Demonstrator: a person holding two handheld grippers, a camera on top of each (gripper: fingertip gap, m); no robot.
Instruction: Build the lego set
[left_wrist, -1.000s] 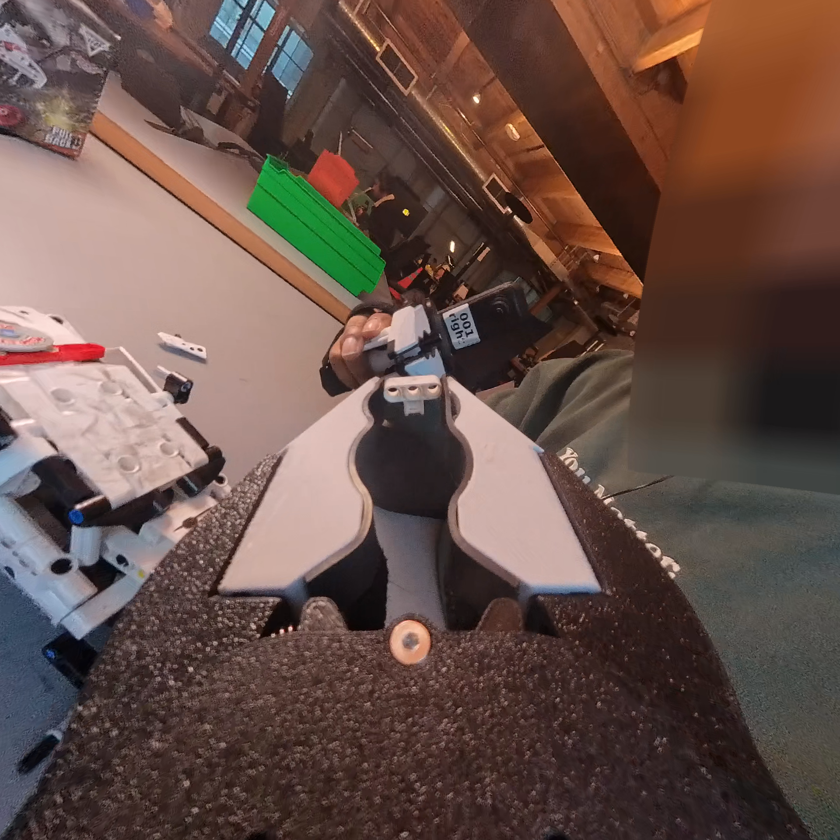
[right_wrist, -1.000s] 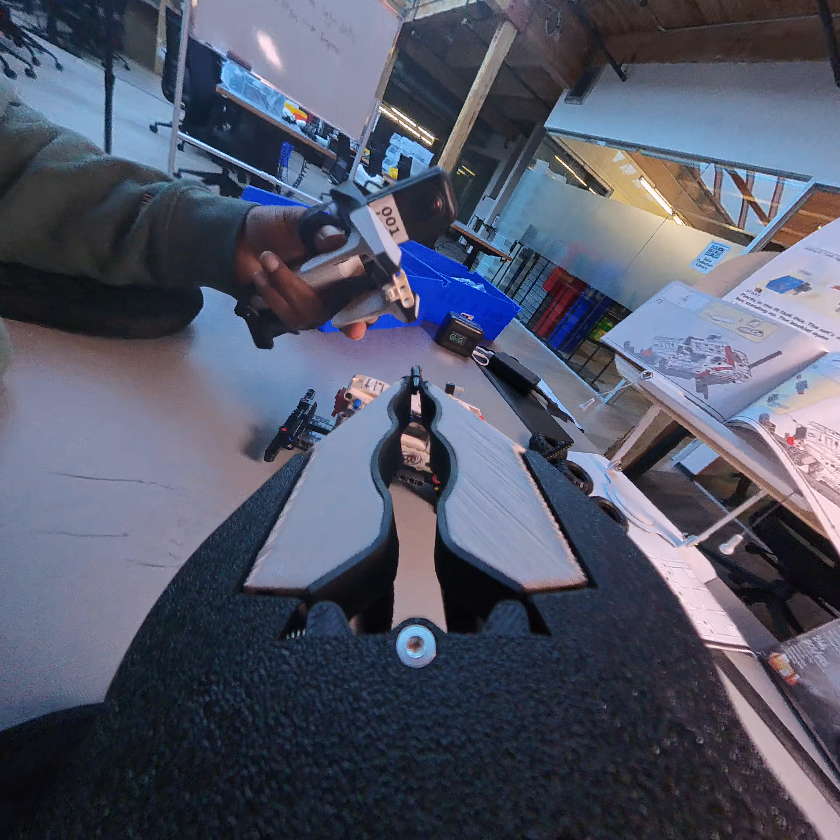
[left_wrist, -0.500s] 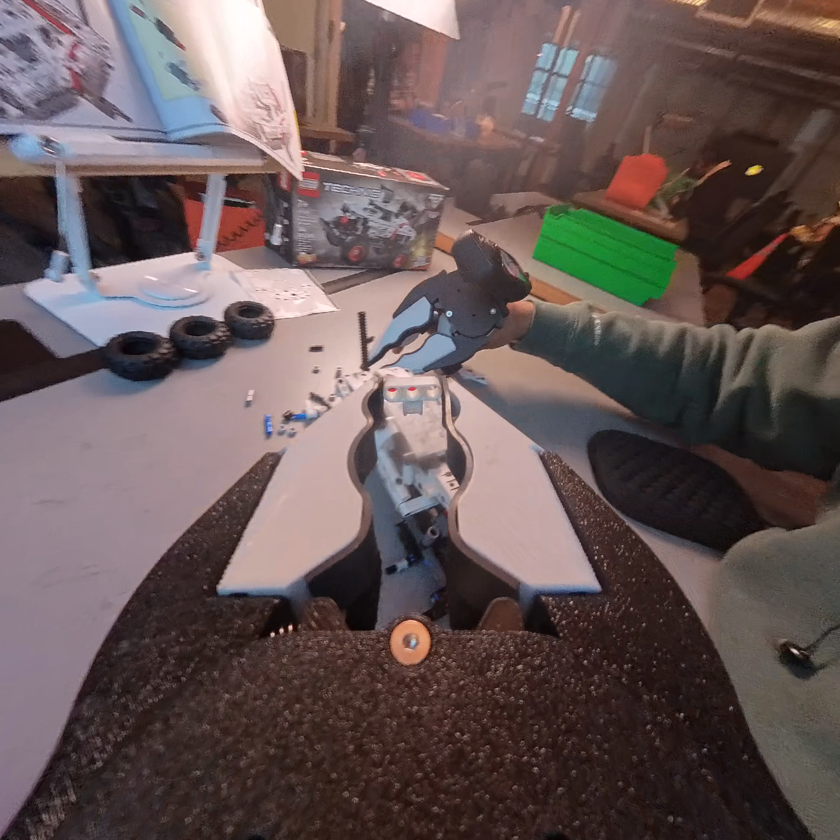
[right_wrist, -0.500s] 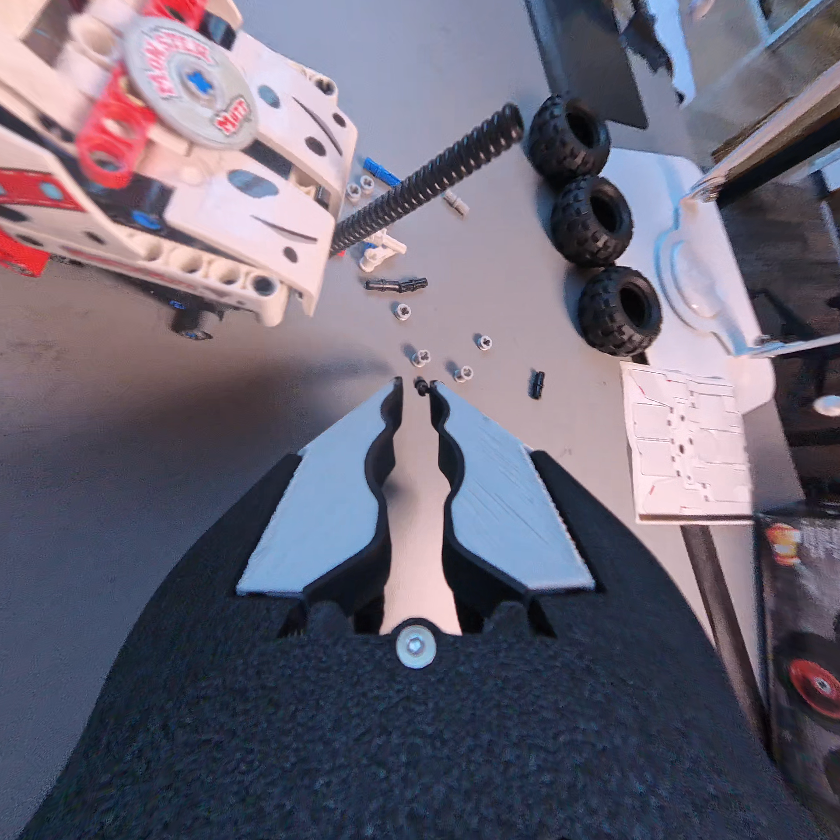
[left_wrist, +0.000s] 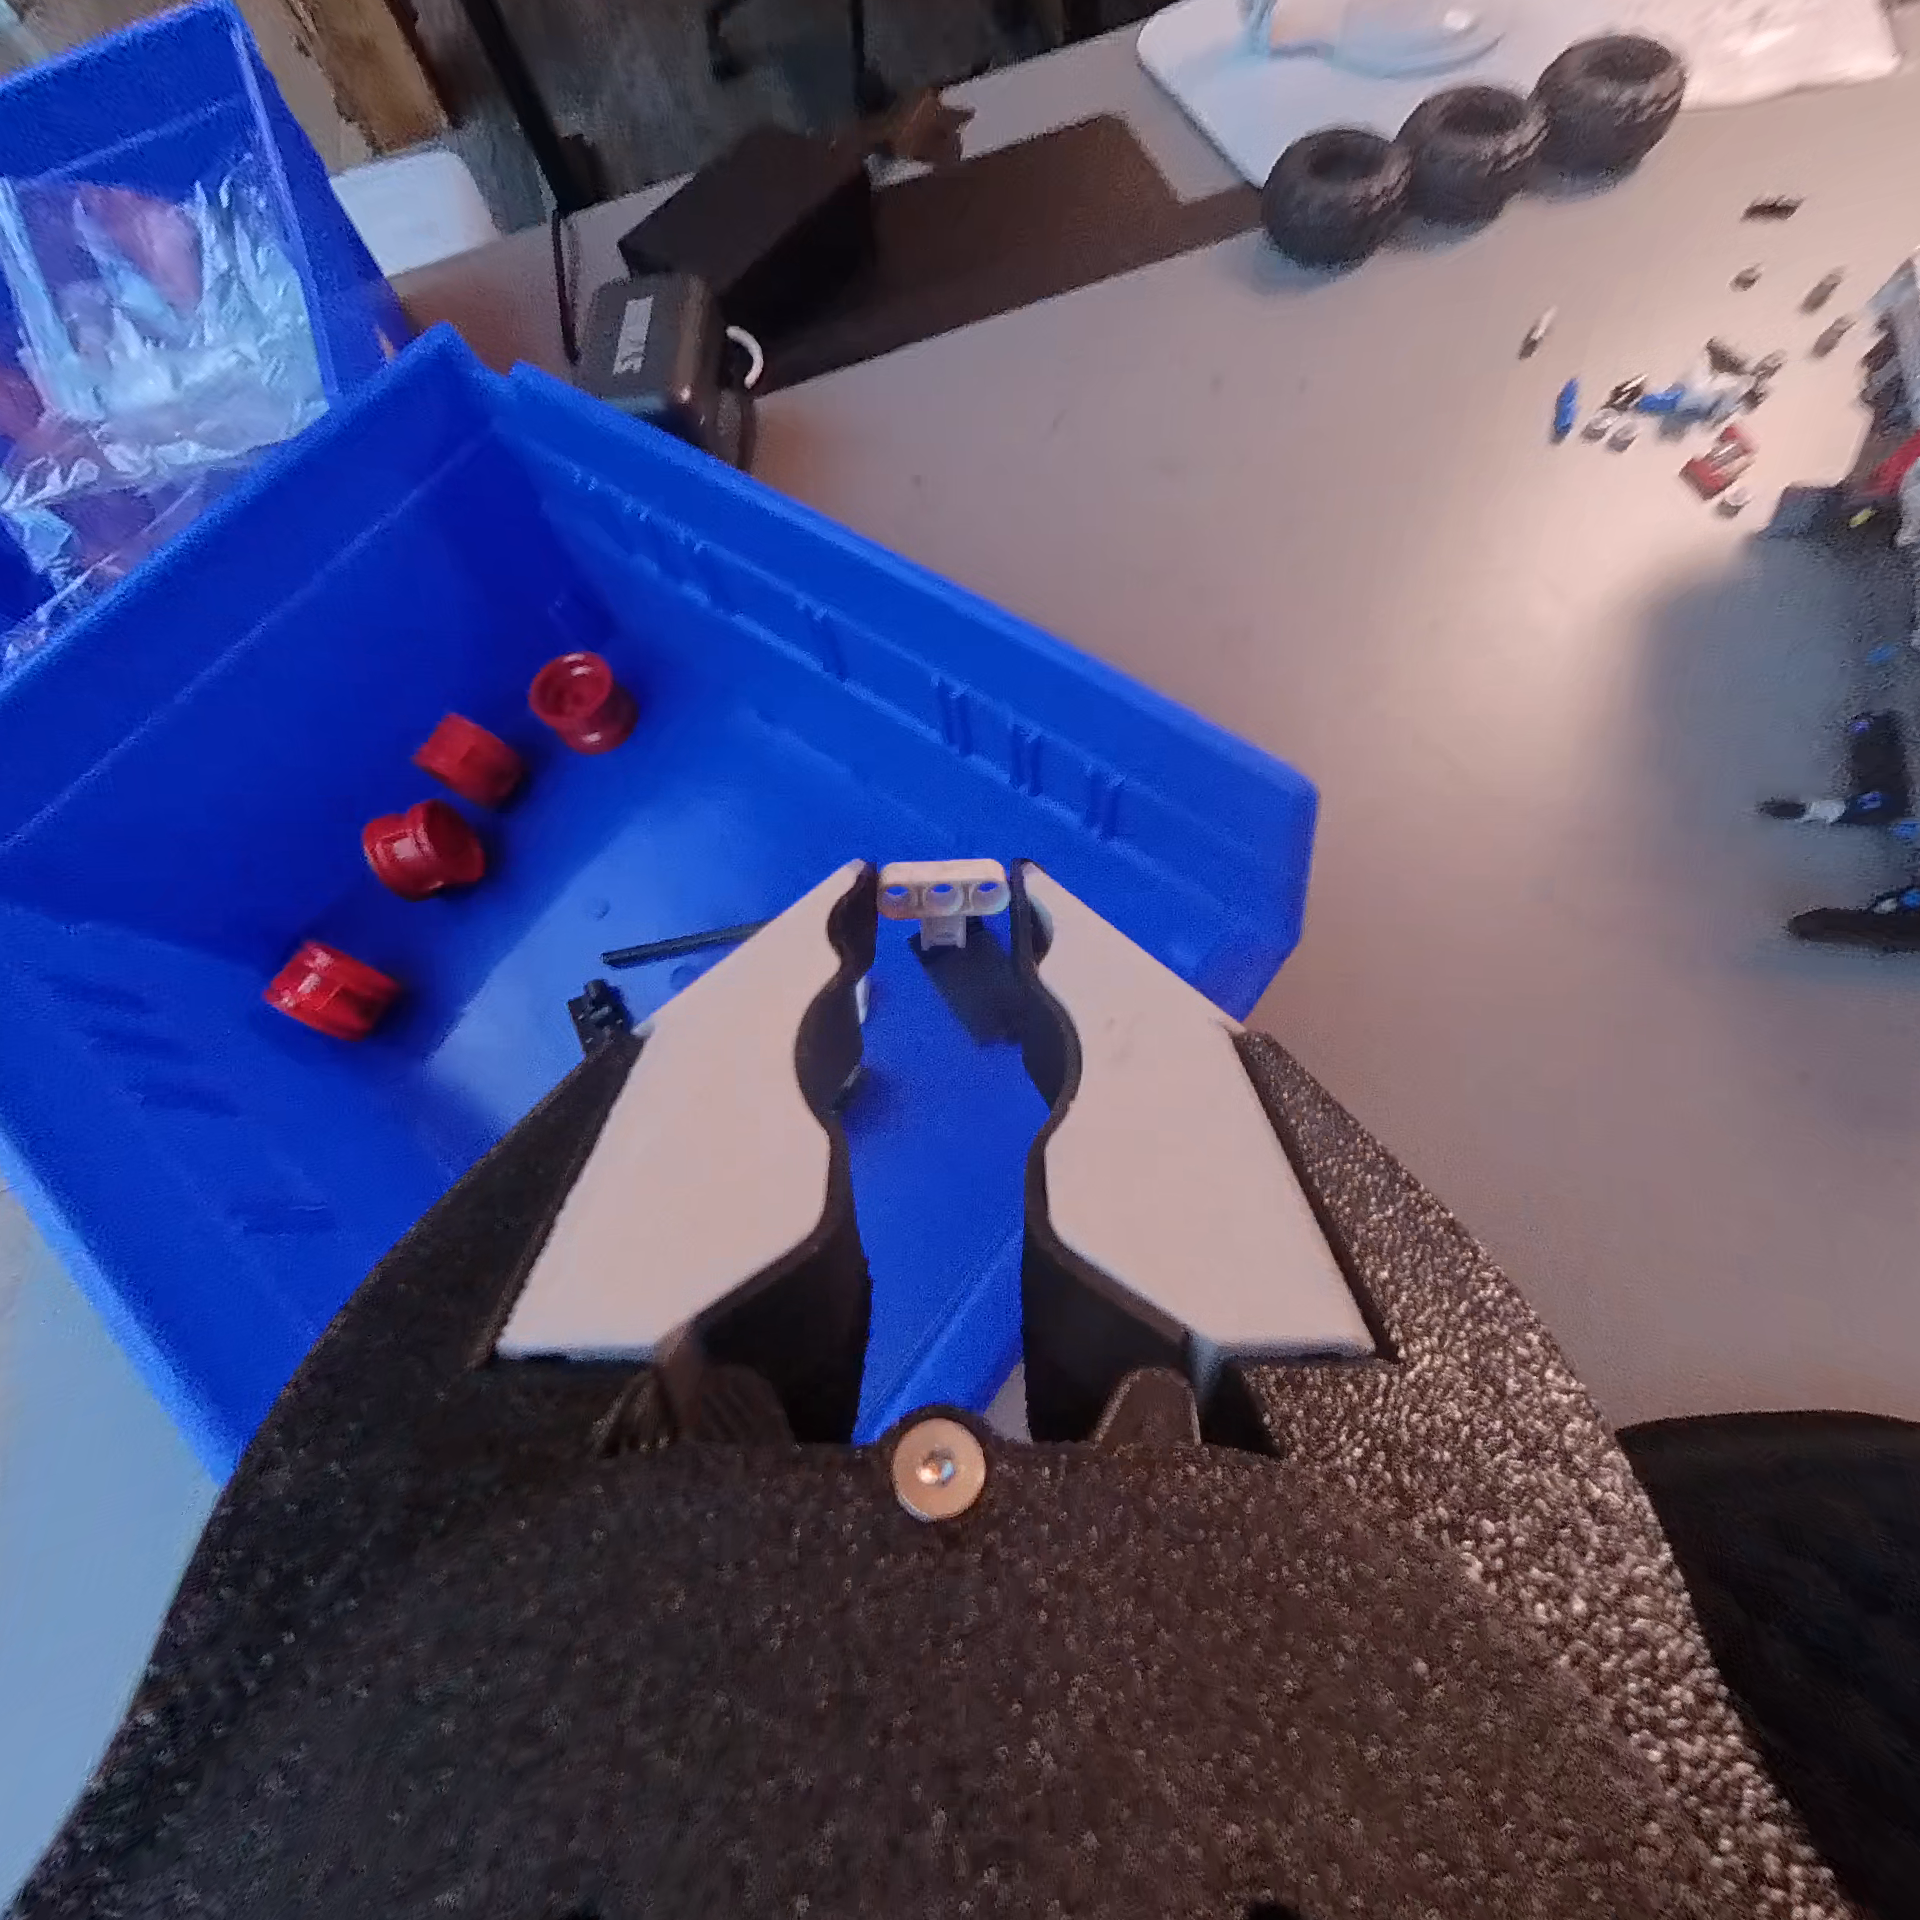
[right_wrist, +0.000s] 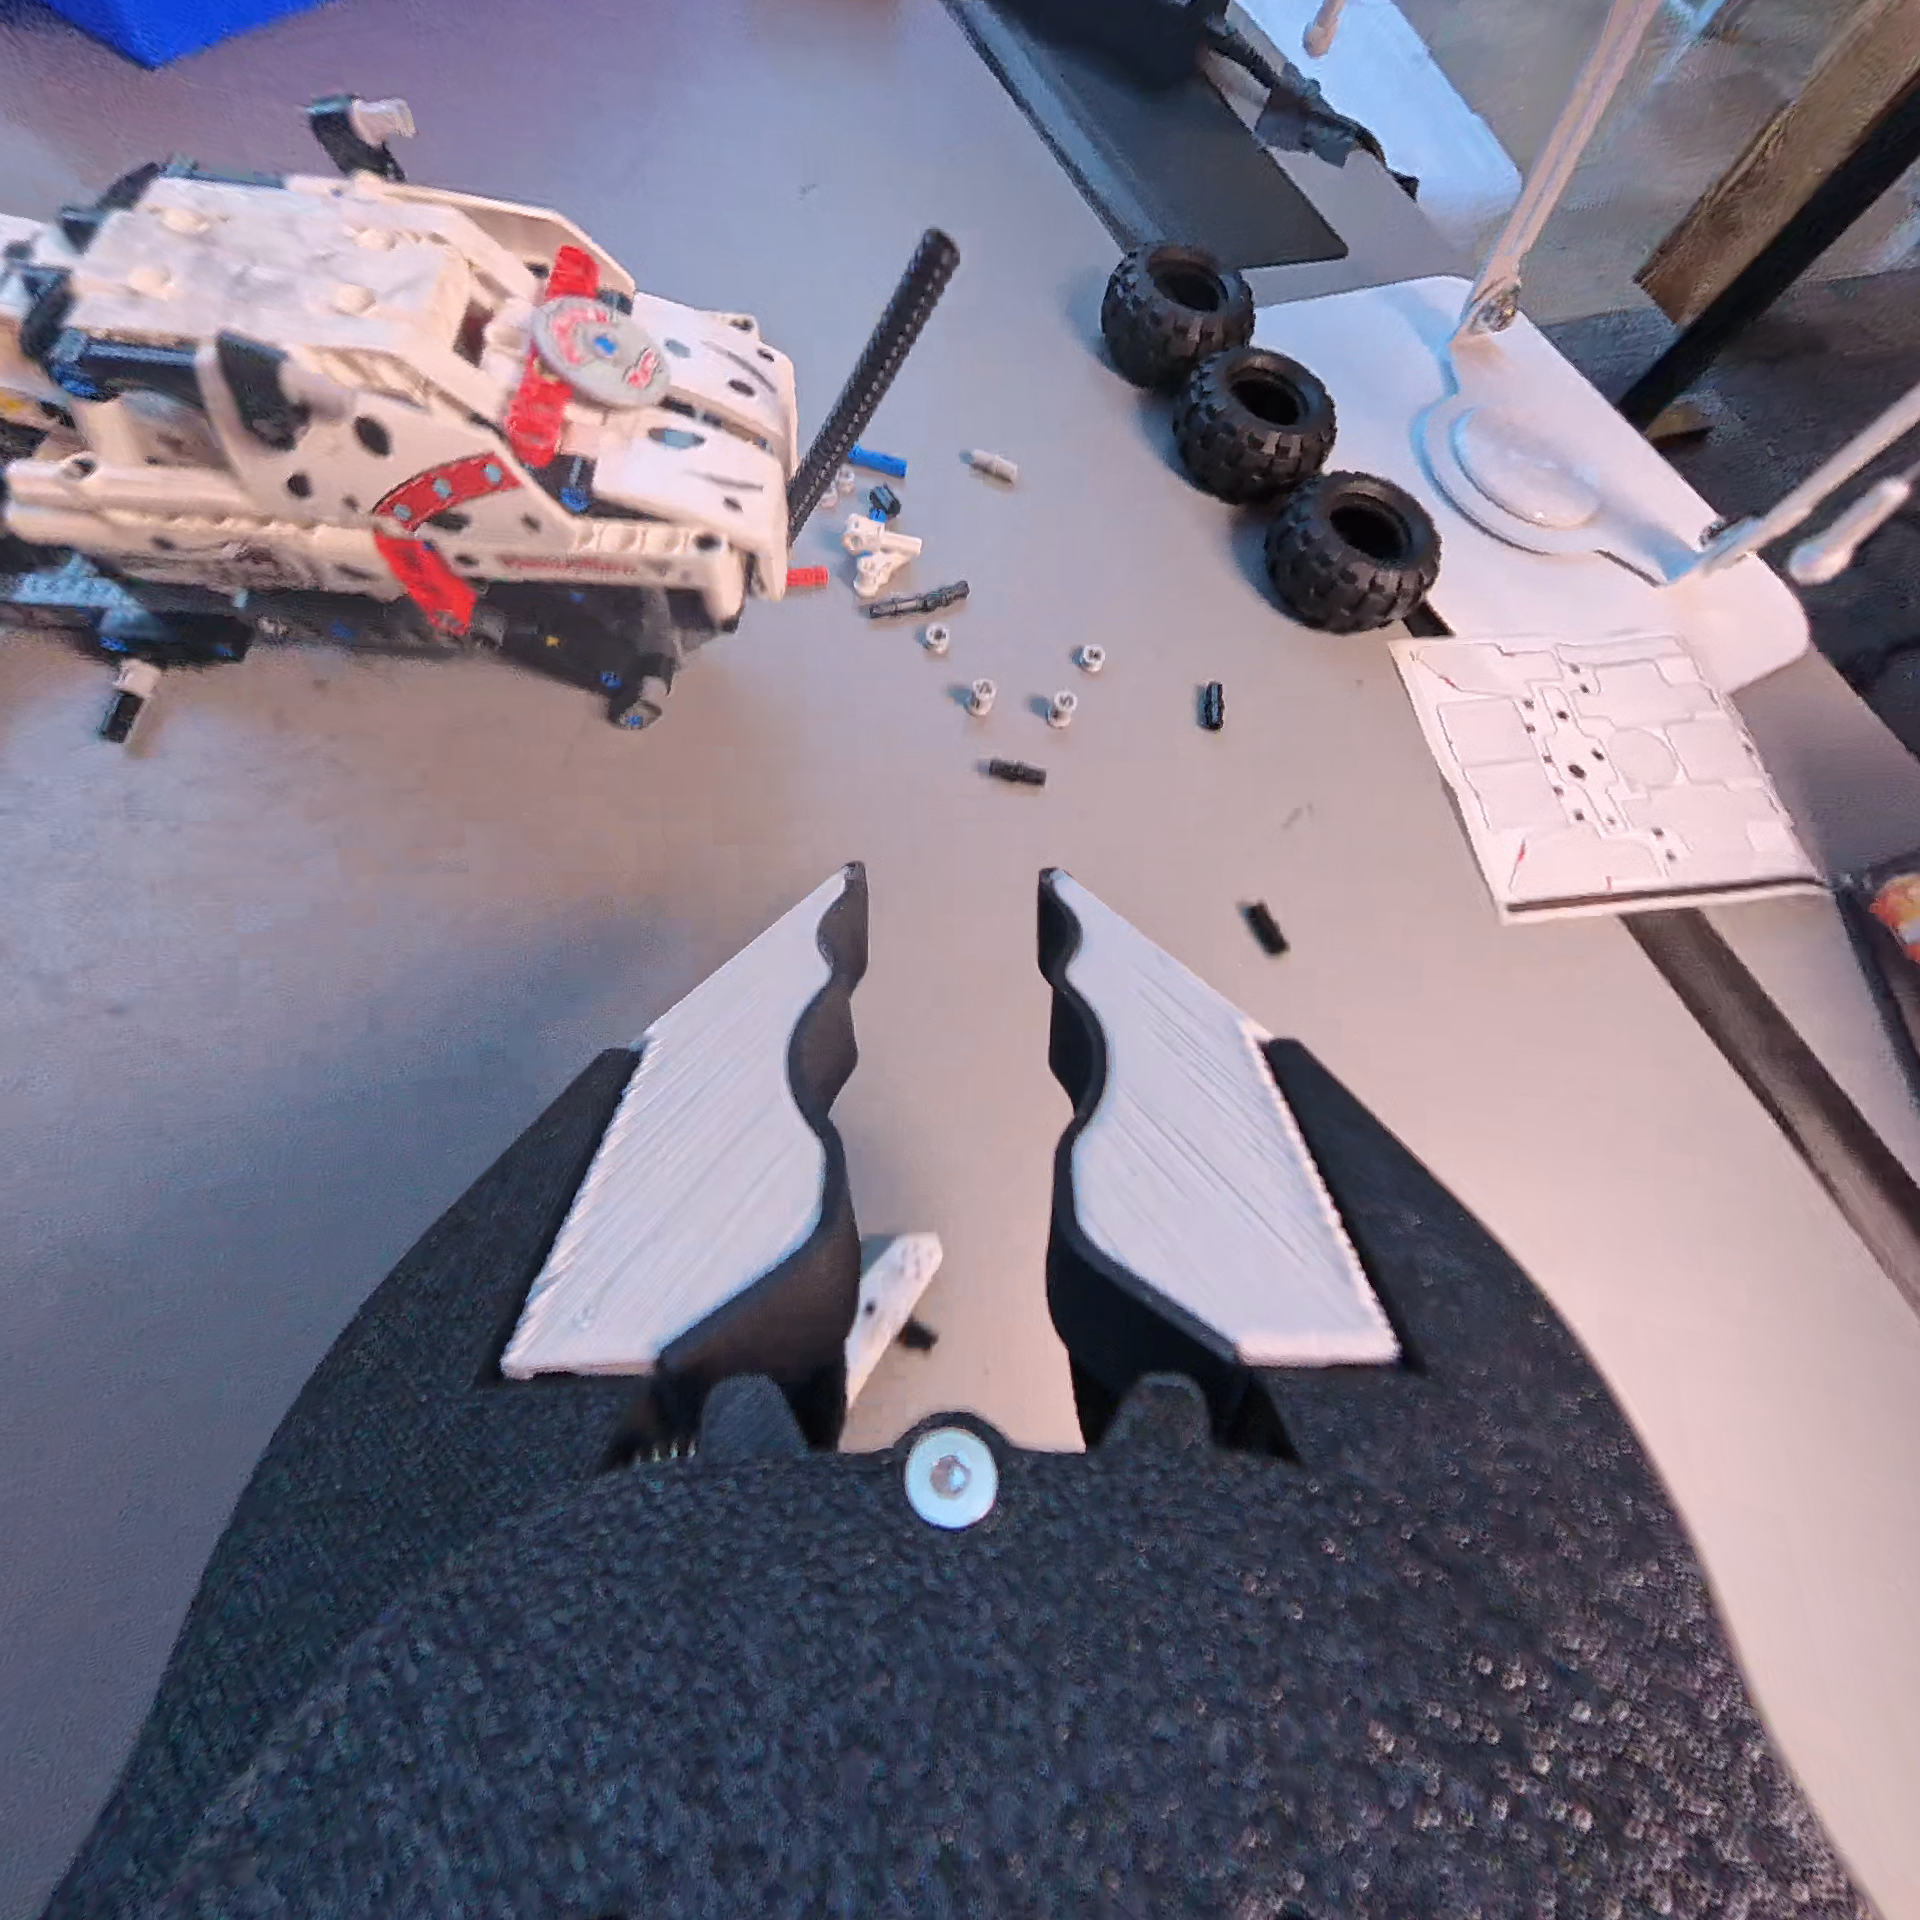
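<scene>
the left gripper (left_wrist: 943, 896) was clamped on a small white three-hole lego piece (left_wrist: 943, 894) above the blue bin (left_wrist: 1039, 717). the right gripper (right_wrist: 951, 883) had its jaws apart over the table (right_wrist: 416, 935), near the white lego truck (right_wrist: 364, 436).

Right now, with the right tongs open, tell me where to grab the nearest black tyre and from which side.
Take the nearest black tyre across its knobbly tread, coming down from above with the right tongs. It lies with its open hub facing up and toward the camera, so the round tread offers two opposite sides. Approach from its free near side, since the middle tyre sits close beyond it.
</scene>
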